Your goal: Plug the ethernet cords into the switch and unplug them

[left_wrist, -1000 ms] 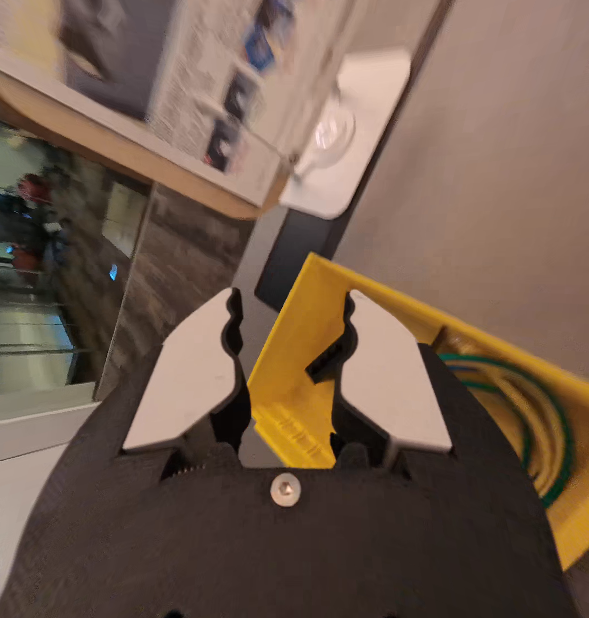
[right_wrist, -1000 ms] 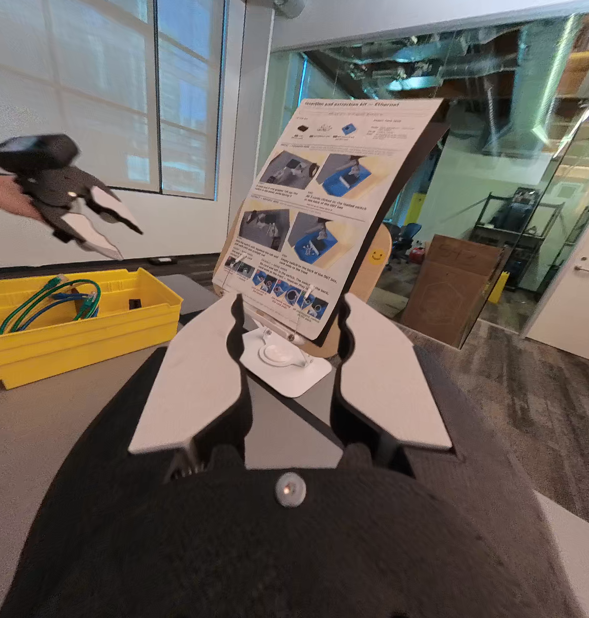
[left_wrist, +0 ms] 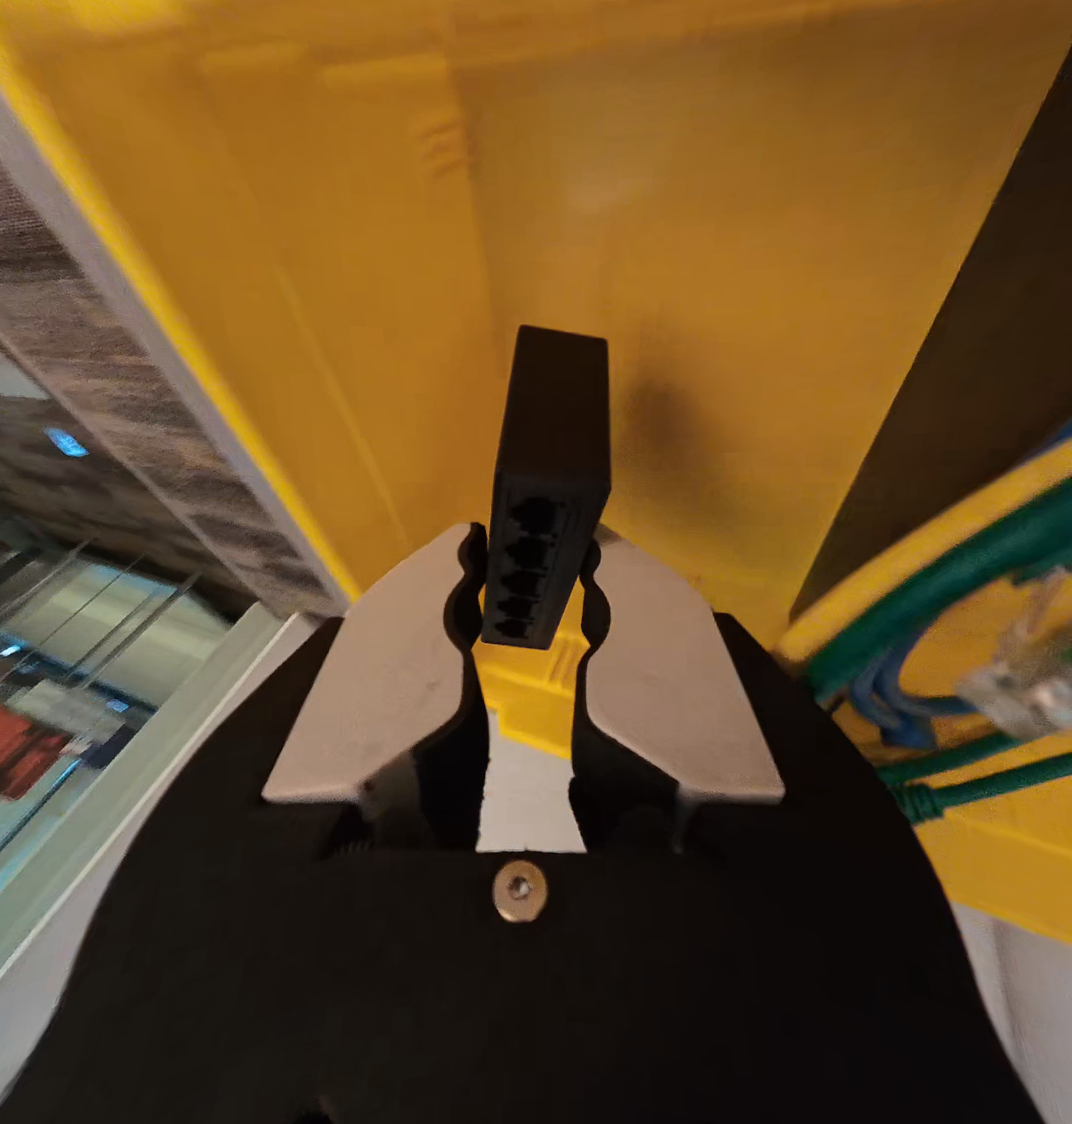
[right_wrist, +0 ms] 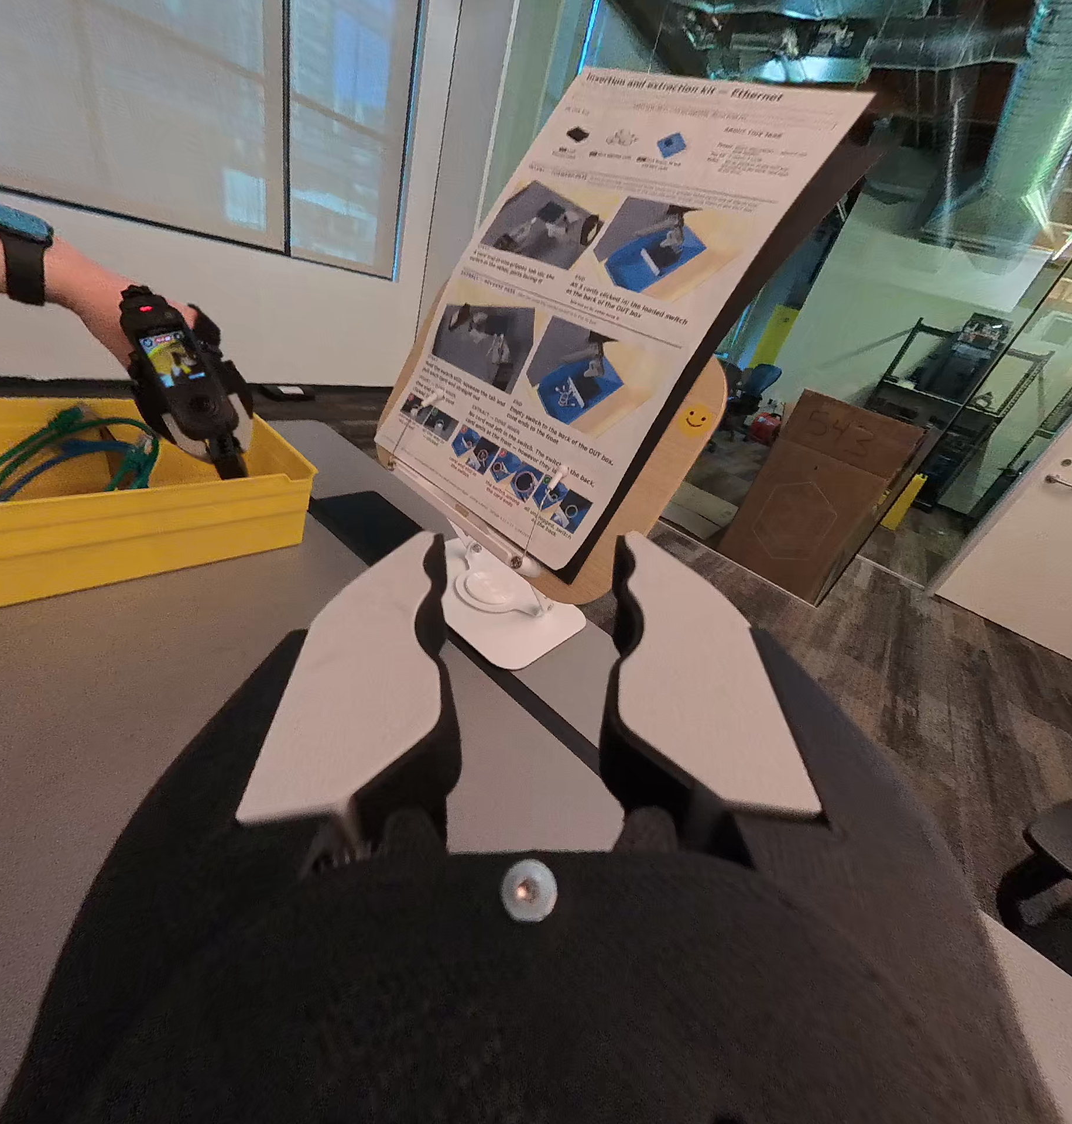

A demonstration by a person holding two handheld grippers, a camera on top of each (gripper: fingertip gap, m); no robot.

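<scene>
A black ethernet switch [left_wrist: 554, 413] stands on edge inside a yellow bin [left_wrist: 703, 213], its row of ports facing the camera. My left gripper [left_wrist: 533, 547] is shut on the switch's near end, one finger on each broad side. Green and blue ethernet cords [left_wrist: 947, 578] with clear plugs [left_wrist: 1032, 687] lie coiled in the bin to the right. In the right wrist view the left gripper [right_wrist: 217, 450] reaches down into the bin [right_wrist: 156, 535] beside the cords [right_wrist: 65, 450]. My right gripper [right_wrist: 530, 565] is open and empty above the grey table [right_wrist: 126, 669].
An instruction sheet on a wooden board [right_wrist: 612, 304] stands on a white base [right_wrist: 509, 620] ahead of the right gripper. The table's right edge drops to the floor, where a cardboard box [right_wrist: 825, 499] and an office chair [right_wrist: 1056, 851] stand. My right fingertips sit around 55 centimetres from my left ones.
My left gripper has come down from above the bin into it and closed on the switch. The right gripper has stayed open and hardly moved.
</scene>
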